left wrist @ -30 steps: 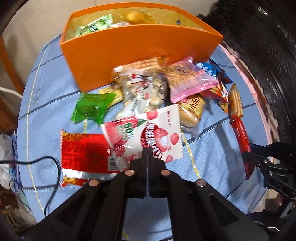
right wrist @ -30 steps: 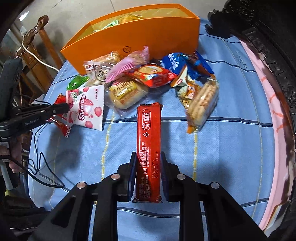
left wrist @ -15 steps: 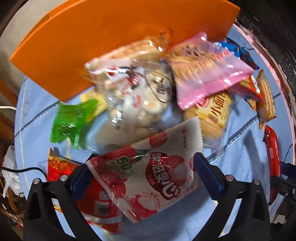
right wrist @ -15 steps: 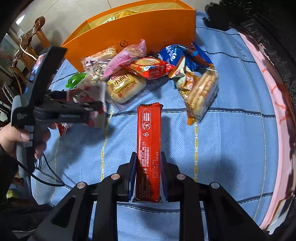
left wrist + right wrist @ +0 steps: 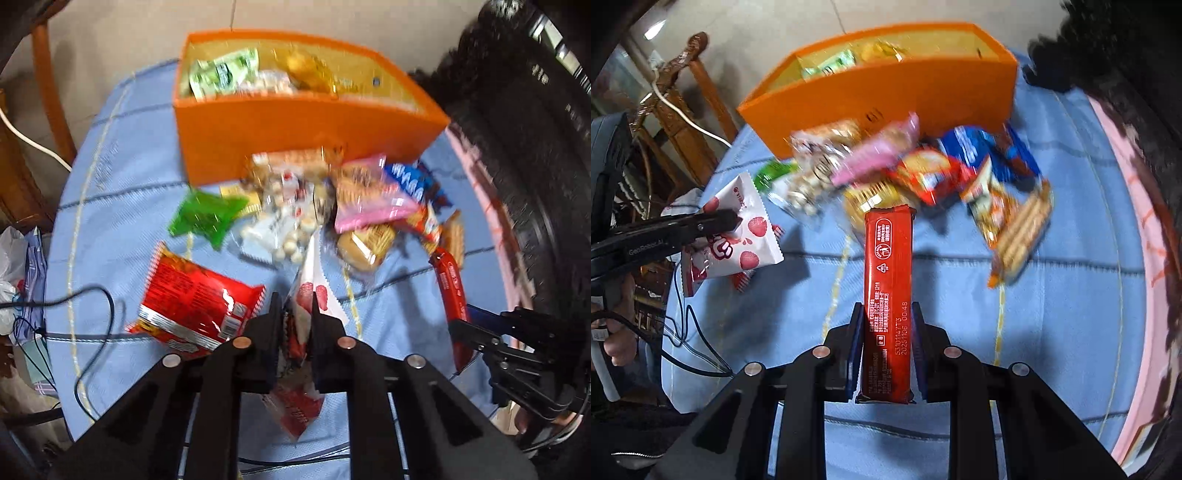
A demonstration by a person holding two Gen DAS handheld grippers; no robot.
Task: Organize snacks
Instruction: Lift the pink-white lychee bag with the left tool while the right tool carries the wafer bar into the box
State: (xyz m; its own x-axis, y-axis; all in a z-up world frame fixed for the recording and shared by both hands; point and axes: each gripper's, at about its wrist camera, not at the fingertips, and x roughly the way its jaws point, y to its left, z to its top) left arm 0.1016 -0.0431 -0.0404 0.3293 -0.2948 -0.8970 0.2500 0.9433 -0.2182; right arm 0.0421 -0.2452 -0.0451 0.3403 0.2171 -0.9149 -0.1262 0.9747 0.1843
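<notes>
My left gripper (image 5: 293, 306) is shut on a white strawberry snack packet (image 5: 308, 295) and holds it edge-on above the blue cloth; the packet (image 5: 738, 236) also shows at the left of the right wrist view. My right gripper (image 5: 886, 314) is shut on a long red bar packet (image 5: 886, 280), lifted off the cloth; the bar (image 5: 452, 295) shows at the right of the left wrist view. The orange box (image 5: 295, 125) stands at the back with several snacks inside. A pile of loose snacks (image 5: 351, 206) lies in front of it.
A red foil bag (image 5: 195, 306) and a green packet (image 5: 203, 218) lie on the blue tablecloth (image 5: 122, 221) at left. A black cable (image 5: 92, 306) crosses the left edge. Dark carved furniture (image 5: 535, 147) stands at the right. A wooden chair (image 5: 687, 103) is at back left.
My left gripper opened over the strawberry packet, shut on it and lifted it. My right gripper raised the red bar off the cloth. Both views pulled back from the pile.
</notes>
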